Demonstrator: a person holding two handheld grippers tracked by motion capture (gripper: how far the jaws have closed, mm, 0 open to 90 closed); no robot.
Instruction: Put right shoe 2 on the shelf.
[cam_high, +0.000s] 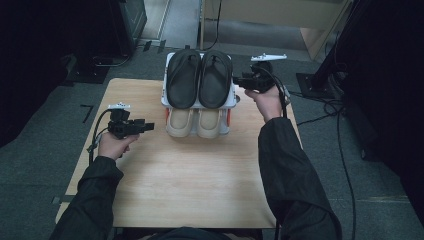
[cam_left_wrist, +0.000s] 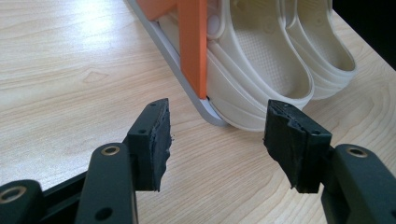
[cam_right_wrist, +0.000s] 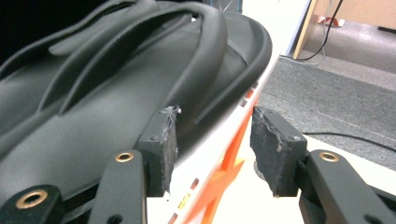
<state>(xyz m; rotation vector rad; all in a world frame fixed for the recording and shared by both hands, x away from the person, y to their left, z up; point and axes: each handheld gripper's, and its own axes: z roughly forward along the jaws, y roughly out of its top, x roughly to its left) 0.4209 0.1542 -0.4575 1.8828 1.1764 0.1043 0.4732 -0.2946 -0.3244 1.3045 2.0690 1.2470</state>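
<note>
Sleeved forearms enter from the bottom of the high view, each hand holding a two-jaw gripper over a light wooden table (cam_high: 175, 170). Left gripper (cam_high: 148, 126): held low above the table, jaws spread wide with nothing between them, pointing toward the lower tier of a small two-tier shoe rack (cam_high: 233, 100) just beside its tips. In the left gripper view (cam_left_wrist: 217, 135), bare wood grain lies between the open jaws; directly ahead stands the rack's grey base rail and an orange upright (cam_left_wrist: 194, 46), which partly blocks the near side of the cream clogs (cam_left_wrist: 261, 60). These two clogs sit side by side on the lower tier, open ends facing the person. Above them, on the white upper shelf, rests a pair of black flip-flops (cam_high: 200, 77), also side by side, toes toward the far edge of the table. Right gripper (cam_high: 236, 80): raised at the level of the upper shelf, at the rack's right side, just beside the right flip-flop. In the right gripper view (cam_right_wrist: 212, 149), the jaws are spread apart and straddle the shelf's white edge; the black sole (cam_right_wrist: 116, 107) lies by the left jaw, though contact cannot be told. An orange rack support (cam_right_wrist: 224, 186) shows below between the jaws. Grey carpet with trailing cables (cam_high: 345, 145) surrounds the table.
</note>
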